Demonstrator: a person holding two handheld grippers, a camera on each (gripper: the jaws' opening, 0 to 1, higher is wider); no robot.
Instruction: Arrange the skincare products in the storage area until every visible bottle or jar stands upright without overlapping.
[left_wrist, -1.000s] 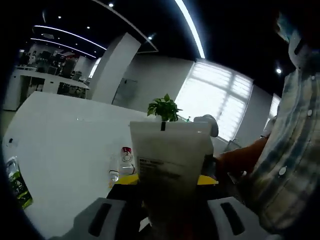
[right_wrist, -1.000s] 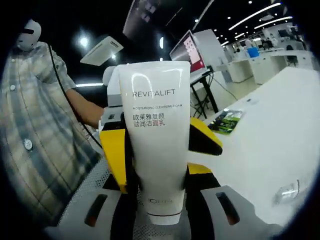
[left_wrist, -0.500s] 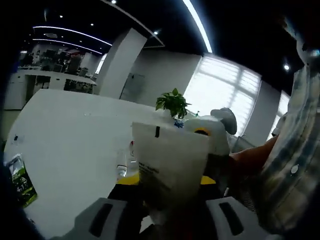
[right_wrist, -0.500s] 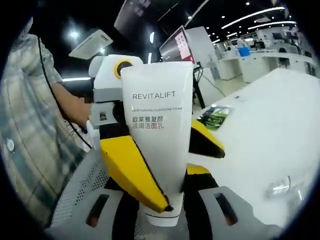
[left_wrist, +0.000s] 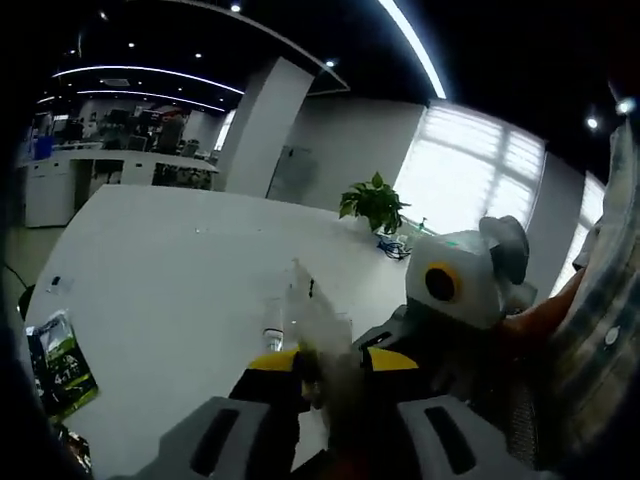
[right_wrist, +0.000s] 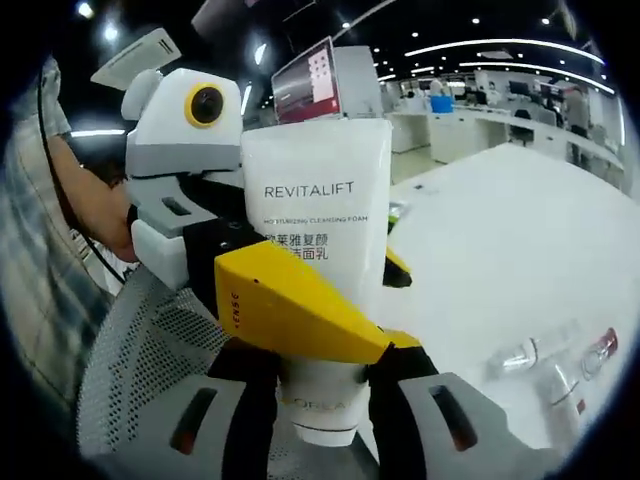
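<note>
We hold a white Revitalift cleanser tube (right_wrist: 318, 260) aloft above the white table (right_wrist: 500, 260), cap end down, the right hand-held gripper (right_wrist: 318, 395) clamped on its lower end. The left hand-held gripper (right_wrist: 300, 310) meets it from the left, one yellow jaw across the tube's front. In the left gripper view the tube (left_wrist: 318, 325) sits edge-on and blurred between the left hand-held gripper's (left_wrist: 318, 420) closed jaws. A small clear bottle (right_wrist: 525, 352) lies on the table.

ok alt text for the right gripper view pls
A white Revitalift tube stands between the right gripper's jaws, with the left gripper's yellow jaw across its front. Behind lie a white table, small clear bottles and an office.
</note>
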